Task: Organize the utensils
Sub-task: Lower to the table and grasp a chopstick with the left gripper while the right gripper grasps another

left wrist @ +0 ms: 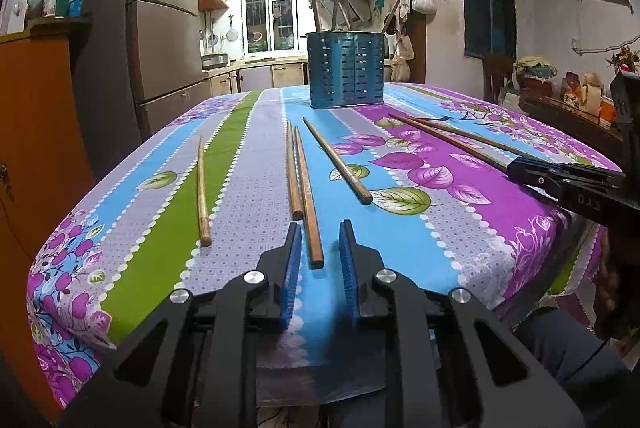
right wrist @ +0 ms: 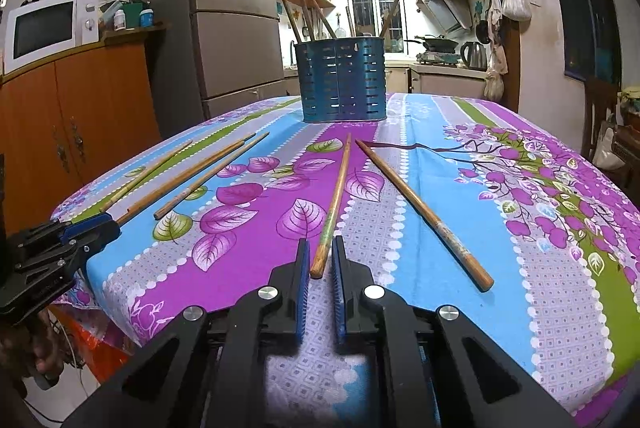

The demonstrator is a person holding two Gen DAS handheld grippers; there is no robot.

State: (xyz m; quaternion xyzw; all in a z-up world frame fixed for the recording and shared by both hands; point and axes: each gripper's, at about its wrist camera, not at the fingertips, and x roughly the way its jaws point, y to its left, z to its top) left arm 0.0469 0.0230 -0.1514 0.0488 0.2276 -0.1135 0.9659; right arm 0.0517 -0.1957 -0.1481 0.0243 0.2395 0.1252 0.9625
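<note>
Several wooden chopsticks lie on the flowered tablecloth [left wrist: 400, 240]. A blue slotted holder [left wrist: 346, 71] [right wrist: 340, 83] with several utensils in it stands at the far edge. My left gripper [left wrist: 321, 228] straddles the near end of one chopstick [left wrist: 310, 195], which lies flat; a sliver of cloth shows on each side of it, so the pads do not press. My right gripper [right wrist: 321, 244] is pinched on the near end of another chopstick [right wrist: 336, 195], still on the cloth. A second chopstick [right wrist: 424, 211] lies just right of it. Each gripper also shows in the other's view: left gripper [right wrist: 92, 228], right gripper [left wrist: 520, 165].
Loose chopsticks lie left of my left gripper [left wrist: 202, 195] [left wrist: 294, 171] and right of it [left wrist: 338, 161]. An orange cabinet [right wrist: 80, 131] with a microwave [right wrist: 44, 29] and a tall fridge [right wrist: 236, 27] stand beyond the table's left edge. A hand [right wrist: 24, 352] holds the left gripper.
</note>
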